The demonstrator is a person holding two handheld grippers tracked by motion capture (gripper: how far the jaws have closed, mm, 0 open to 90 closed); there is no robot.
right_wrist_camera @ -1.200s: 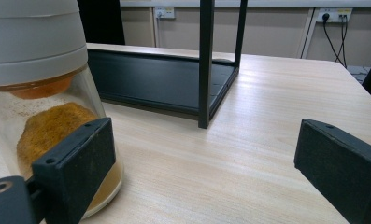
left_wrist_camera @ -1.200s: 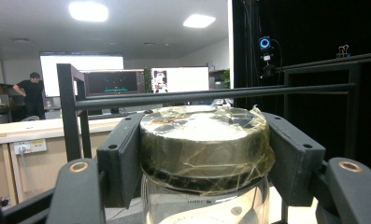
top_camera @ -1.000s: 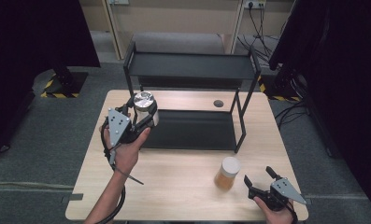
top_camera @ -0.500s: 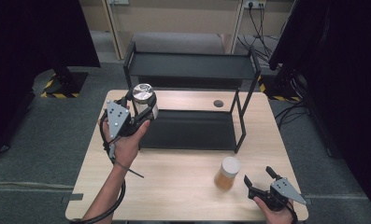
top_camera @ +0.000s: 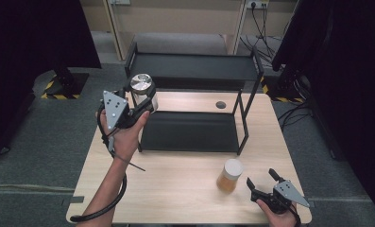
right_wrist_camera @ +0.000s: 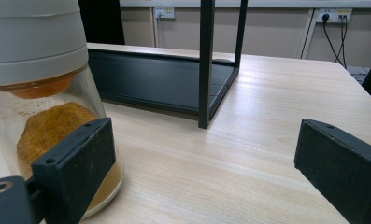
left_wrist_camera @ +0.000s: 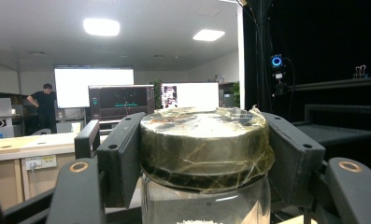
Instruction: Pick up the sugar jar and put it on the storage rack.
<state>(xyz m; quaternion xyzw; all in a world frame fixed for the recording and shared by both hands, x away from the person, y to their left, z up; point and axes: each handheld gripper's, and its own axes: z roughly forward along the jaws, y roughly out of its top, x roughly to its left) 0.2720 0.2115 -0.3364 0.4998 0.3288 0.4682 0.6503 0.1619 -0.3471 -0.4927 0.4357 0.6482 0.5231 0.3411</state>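
My left gripper [top_camera: 139,105] is shut on a clear glass jar with a shiny metal lid [top_camera: 141,88], held in the air over the left end of the black two-level shelf rack [top_camera: 194,66]. In the left gripper view both jaws press the lid of the jar [left_wrist_camera: 205,140] from either side. A second jar with a white lid and orange-brown powder [top_camera: 229,175] stands on the wooden table [top_camera: 175,179] at the front right. My right gripper [top_camera: 264,180] rests open just right of it. In the right gripper view the powder jar [right_wrist_camera: 43,93] stands by the left jaw.
The rack's lower tray [top_camera: 190,131] lies on the table's middle and its upper shelf reaches over the far edge. A round dark hole [top_camera: 220,105] sits in the tabletop behind the tray. A rack post [right_wrist_camera: 205,60] rises ahead of the right gripper.
My left gripper has lifted the metal-lidded jar higher and a little farther from me, toward the rack's upper level. The right gripper and the powder jar have stayed put.
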